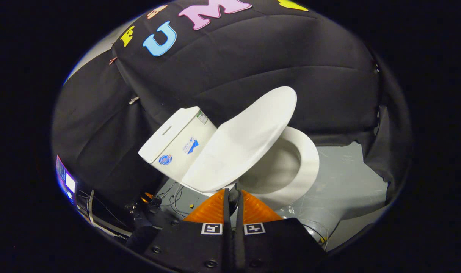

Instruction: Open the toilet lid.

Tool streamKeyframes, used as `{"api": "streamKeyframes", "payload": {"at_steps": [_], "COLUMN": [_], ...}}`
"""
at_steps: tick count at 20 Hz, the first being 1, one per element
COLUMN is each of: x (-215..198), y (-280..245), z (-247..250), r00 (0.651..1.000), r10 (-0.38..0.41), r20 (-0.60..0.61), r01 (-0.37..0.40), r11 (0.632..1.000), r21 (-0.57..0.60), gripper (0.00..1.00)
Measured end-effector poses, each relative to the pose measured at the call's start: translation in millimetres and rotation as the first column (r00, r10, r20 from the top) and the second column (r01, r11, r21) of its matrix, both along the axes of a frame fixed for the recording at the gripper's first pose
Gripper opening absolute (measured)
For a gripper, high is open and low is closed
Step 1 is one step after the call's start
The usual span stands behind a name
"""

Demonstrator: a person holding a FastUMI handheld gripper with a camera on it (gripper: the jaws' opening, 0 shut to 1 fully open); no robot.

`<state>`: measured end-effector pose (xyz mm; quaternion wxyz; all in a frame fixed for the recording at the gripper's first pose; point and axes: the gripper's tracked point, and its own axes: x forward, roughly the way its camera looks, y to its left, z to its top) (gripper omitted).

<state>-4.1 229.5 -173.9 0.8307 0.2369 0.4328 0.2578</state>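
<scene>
Two fingers of tool (233,195) nearly closed, holding nothing, just below raised toilet lid (242,144) edge; seat (310,159) exposed.

I see my gripper (233,195) with fingers nearly together just below the raised toilet lid (242,140), seat (308,159) beyond.

claw (233,199): two ribbed wedge-shaped fingers, close together with a thin slit between
housing: black blocks, round screws
markers: square black-and-white tags, one per finger base
</scene>
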Motion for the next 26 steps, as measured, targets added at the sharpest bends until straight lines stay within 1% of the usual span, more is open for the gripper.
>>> {"api": "streamKeyframes", "payload": {"at_steps": [7,15,20,26], "x": [16,27,36,43], "y": [29,58,83,114], "z": [57,96,125,152], "r00": [0.997,0.990,0.964,0.946], "r10": [-0.004,0.002,0.034,0.035], "r20": [0.075,0.142,0.264,0.323], "r01": [0.004,0.001,-0.012,-0.007], "r11": [1.000,1.000,0.997,0.996], "r21": [-0.002,-0.021,-0.082,-0.088], "gripper": [0.06,0.06,0.06,0.06]}}
